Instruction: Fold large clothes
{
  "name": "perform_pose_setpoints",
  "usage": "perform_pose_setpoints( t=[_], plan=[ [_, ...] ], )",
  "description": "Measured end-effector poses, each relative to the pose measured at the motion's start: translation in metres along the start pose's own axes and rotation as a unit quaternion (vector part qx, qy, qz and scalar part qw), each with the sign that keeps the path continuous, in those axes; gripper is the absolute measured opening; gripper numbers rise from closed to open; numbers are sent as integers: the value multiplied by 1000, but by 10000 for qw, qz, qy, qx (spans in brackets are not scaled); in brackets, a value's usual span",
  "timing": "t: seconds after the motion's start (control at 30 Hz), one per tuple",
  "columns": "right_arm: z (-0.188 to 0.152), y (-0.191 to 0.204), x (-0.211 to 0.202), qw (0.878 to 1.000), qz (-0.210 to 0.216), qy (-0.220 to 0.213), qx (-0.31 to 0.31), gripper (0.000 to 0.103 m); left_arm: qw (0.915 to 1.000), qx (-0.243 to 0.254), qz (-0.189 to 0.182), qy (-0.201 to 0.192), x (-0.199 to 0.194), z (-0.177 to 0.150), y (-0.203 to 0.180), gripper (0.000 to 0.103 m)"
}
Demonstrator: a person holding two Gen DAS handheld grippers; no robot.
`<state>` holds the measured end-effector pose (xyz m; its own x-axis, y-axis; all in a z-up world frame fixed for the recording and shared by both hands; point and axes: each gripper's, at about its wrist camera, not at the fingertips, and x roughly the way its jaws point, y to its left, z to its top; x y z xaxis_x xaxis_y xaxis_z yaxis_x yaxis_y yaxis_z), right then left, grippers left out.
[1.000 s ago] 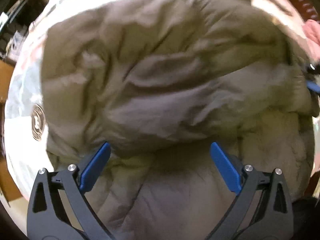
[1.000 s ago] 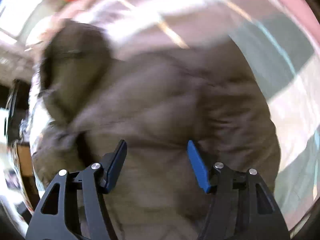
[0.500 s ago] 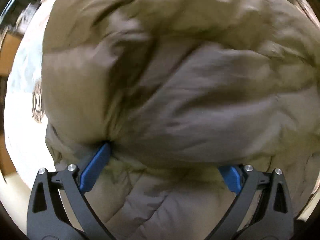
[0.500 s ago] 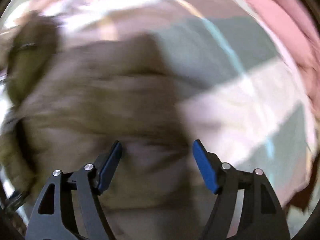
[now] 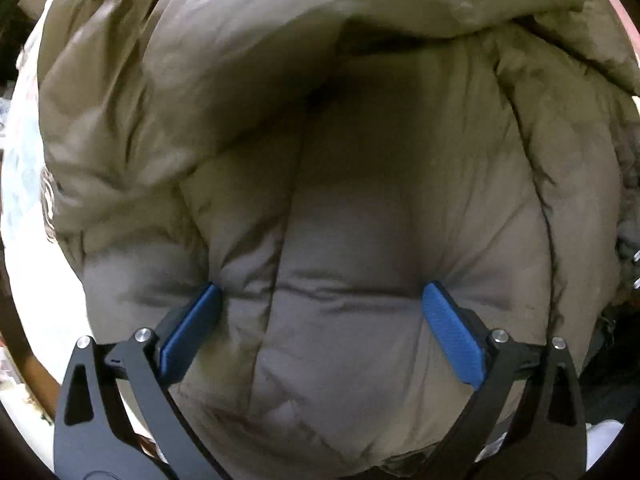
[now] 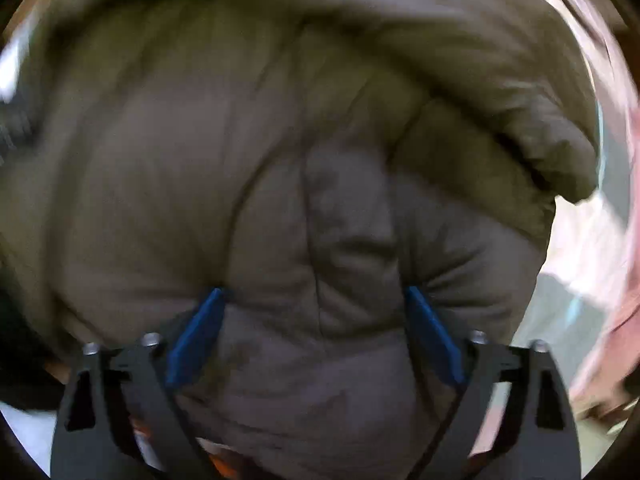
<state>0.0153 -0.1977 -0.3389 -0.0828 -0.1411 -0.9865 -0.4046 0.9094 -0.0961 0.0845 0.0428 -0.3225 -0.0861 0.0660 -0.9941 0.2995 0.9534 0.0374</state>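
A large olive-brown padded jacket [image 5: 340, 184] fills the left wrist view. My left gripper [image 5: 320, 292] is open, its blue fingertips pressed into the quilted padding with a thick fold bulging between them. The same jacket [image 6: 304, 160] fills the right wrist view, which is blurred. My right gripper [image 6: 316, 294] is open too, its tips dug into the padding on either side of a seam. A folded-over layer lies across the top of both views. What is under the jacket is hidden.
A pale patterned bed sheet [image 5: 20, 168] shows at the left edge of the left wrist view. In the right wrist view the sheet [image 6: 576, 256] and a pink cloth [image 6: 628, 208] show at the right edge.
Both grippers have dropped closer onto the jacket and now press into it. The right gripper has swung back from the bare sheet over the jacket. A top layer has been folded over.
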Motion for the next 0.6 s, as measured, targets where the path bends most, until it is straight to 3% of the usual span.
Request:
perform_pose_setpoints(
  t=[0.1,0.23,0.3,0.37,0.43,0.53,0.57,0.6],
  plan=[
    [3,-4,-4,10000,50,-24,36,102,9998,-167,-17,-50,-10,4,23,101],
    [12,-28,-34,9957,297,-709,525,102,9971,-369,146,-649,-47,12,38,101],
    [20,-45,-42,9906,357,-934,935,102,9936,-657,66,-922,-63,21,58,101],
    [28,-64,-36,9856,192,-837,1458,102,9873,-1188,277,-1017,-68,33,94,101],
    [32,-76,-23,9831,57,-563,1740,102,9794,-1725,602,-858,-61,44,128,101],
    [33,-83,-6,9836,-159,-259,1777,102,9667,-2349,991,-226,-6,1,170,101],
    [33,-82,-7,9844,-139,-280,1733,102,9627,-2536,944,-41,4,-24,178,101],
    [33,-82,-10,9848,-155,-323,1700,102,9603,-2691,734,-61,4,-28,186,101]
  ],
)
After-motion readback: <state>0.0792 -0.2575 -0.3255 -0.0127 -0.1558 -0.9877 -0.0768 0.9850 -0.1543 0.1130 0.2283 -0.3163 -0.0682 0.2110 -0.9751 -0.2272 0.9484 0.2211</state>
